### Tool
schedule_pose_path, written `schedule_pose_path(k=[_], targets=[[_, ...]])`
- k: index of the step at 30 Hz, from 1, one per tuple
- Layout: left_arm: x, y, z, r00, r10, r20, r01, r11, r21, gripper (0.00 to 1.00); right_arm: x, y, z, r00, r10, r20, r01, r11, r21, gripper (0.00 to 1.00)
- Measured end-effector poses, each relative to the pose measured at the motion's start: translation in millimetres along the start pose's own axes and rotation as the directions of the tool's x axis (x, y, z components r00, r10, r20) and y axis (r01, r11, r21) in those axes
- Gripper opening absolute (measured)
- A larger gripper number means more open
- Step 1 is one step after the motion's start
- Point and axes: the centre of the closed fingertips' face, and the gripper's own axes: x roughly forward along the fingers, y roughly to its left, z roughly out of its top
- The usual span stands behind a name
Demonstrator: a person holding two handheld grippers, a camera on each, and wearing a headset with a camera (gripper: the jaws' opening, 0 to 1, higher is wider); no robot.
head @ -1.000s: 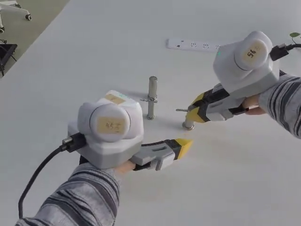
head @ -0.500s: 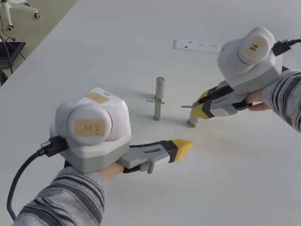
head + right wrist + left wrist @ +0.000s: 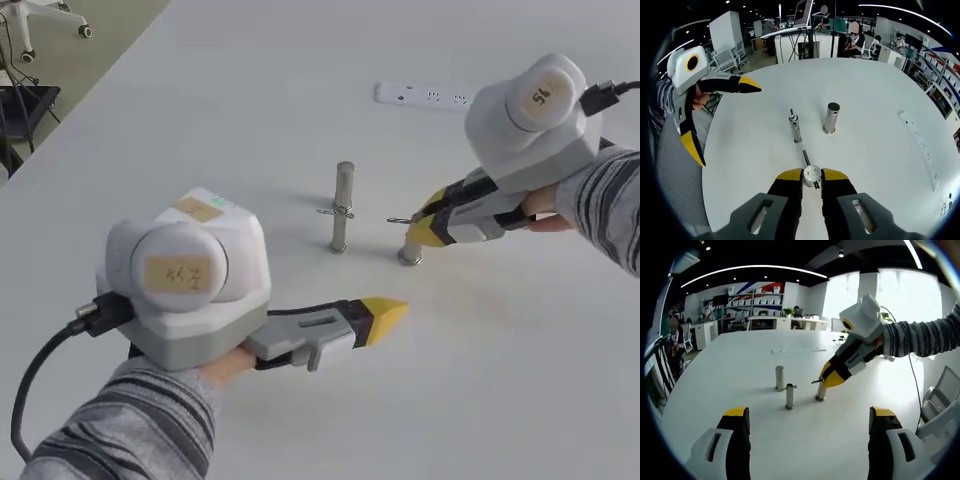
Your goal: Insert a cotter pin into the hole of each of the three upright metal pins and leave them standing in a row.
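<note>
Right hand-held gripper [image 3: 812, 180] holds cotter pin [image 3: 805, 158] through upright pin [image 3: 812, 173].

Upright pins [image 3: 830, 118]: you see bare silver metal, smooth, with a soft sheen.
Cotter pin [image 3: 400, 220]: thin grey metal wire.
Your left gripper [image 3: 810, 415] and right gripper [image 3: 812, 176]: matt pale grey plastic shells, dark plastic jaws with smooth yellow tips.
Table [image 3: 250, 100]: white, smooth, matt.
Power strip [image 3: 425, 97]: white plastic.
Your sleeves [image 3: 130, 430]: striped knit cloth.
</note>
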Motion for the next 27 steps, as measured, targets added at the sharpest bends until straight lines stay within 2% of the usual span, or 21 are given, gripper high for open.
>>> schedule_pose_path(k=[10,14,18,21,24,27], targets=[[-0.6,-3.4,-3.1,0.9998,-0.007,-0.017,0.007,1.0,0.01,0.99,1.2,-1.8,-0.1,0.9999,0.012,0.009,-0.012,1.0,0.002,0.09],[0.1,-5.8,-4.2,0.9996,-0.011,-0.028,0.011,1.0,0.019,0.99,3.1,-2.4,-0.5,0.9998,0.008,0.02,-0.009,0.999,0.04,0.09],[0.7,-8.9,-2.9,0.9995,-0.018,-0.028,0.018,0.999,0.029,0.99,4.7,-2.8,-1.9,0.9997,-0.003,0.023,0.002,0.999,0.048,0.19],[0.4,-9.5,-3.3,0.9993,-0.02,-0.032,0.021,0.999,0.034,0.99,1.6,-4.8,4.1,0.9983,-0.013,0.057,0.01,0.998,0.059,0.23],[-0.7,-9.3,-3.5,0.9993,-0.019,-0.032,0.02,0.999,0.032,0.99,-2.8,-3.7,18.4,0.9928,-0.005,0.12,-0.007,0.995,0.1,0.29],[-1.9,-8.6,-4.6,0.9992,-0.017,-0.036,0.018,0.999,0.036,0.99,-6.6,-6.2,35.5,0.979,-0.031,0.202,-0.002,0.987,0.158,0.31]])
